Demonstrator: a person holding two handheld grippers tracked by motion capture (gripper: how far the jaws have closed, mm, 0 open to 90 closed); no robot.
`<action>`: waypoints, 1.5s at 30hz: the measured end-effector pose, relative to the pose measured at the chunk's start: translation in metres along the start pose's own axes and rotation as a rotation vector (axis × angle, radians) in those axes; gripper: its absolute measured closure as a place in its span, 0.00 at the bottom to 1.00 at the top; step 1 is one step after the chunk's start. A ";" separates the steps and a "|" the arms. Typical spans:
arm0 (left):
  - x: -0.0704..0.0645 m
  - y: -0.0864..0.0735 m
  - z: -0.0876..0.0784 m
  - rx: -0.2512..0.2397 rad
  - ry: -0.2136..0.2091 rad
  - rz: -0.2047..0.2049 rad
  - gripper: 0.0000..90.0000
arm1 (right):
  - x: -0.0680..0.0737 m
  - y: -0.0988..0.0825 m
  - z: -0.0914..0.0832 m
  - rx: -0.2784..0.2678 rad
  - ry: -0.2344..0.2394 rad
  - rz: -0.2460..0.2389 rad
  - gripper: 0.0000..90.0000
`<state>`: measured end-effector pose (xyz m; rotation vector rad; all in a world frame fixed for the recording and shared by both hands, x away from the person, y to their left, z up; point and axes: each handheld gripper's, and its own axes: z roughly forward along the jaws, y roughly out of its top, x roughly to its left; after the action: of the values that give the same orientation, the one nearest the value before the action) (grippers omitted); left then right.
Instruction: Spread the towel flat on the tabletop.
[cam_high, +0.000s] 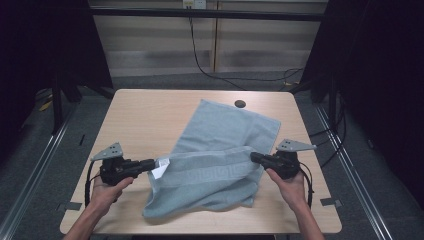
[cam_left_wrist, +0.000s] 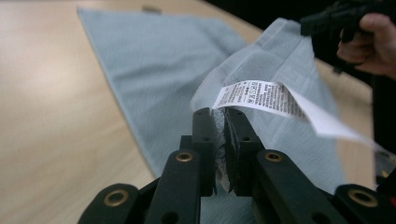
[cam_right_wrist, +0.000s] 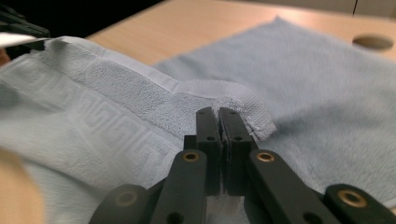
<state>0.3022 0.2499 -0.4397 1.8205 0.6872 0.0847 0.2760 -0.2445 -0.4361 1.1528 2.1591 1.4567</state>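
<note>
Pale blue terry cloth, the towel (cam_high: 220, 150), lies across the right half of the wooden table (cam_high: 145, 120) in the high view, its far end flat and its near edge lifted between the two tools. The left gripper (cam_high: 152, 164) pinches the near-left corner beside the white care label (cam_high: 161, 169), and the right gripper (cam_high: 254, 157) pinches the near-right corner. To fold well, I judge both hands should rise together, keep the edge taut and level, then carry it over to meet the far edge squarely.

From the left gripper view, the jaws stand clamped on the towel's hem with the label (cam_left_wrist: 261, 95) hanging just past them; the other hand (cam_left_wrist: 369, 39) shows at the far corner.

From the right gripper view, the jaws are pressed together on the hemmed corner (cam_right_wrist: 243, 109), the patterned band (cam_right_wrist: 102, 121) running off to the left.

No container stands on the table; only a dark round hole (cam_high: 240, 104) in its top sits just beyond the towel.
</note>
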 end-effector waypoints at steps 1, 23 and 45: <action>0.000 0.000 0.000 0.000 0.000 0.000 0.93 | 0.005 0.004 -0.008 -0.018 0.007 -0.007 0.98; -0.079 -0.066 -0.037 0.159 -0.230 0.047 0.74 | 0.071 -0.069 -0.104 0.044 0.130 -0.029 0.76; 0.025 -0.026 0.105 0.290 0.119 0.051 0.62 | 0.000 -0.044 0.035 0.238 0.020 -0.019 0.57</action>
<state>0.3528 0.1785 -0.5076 2.1242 0.7681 0.1337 0.2784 -0.2296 -0.4902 1.1939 2.4015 1.2327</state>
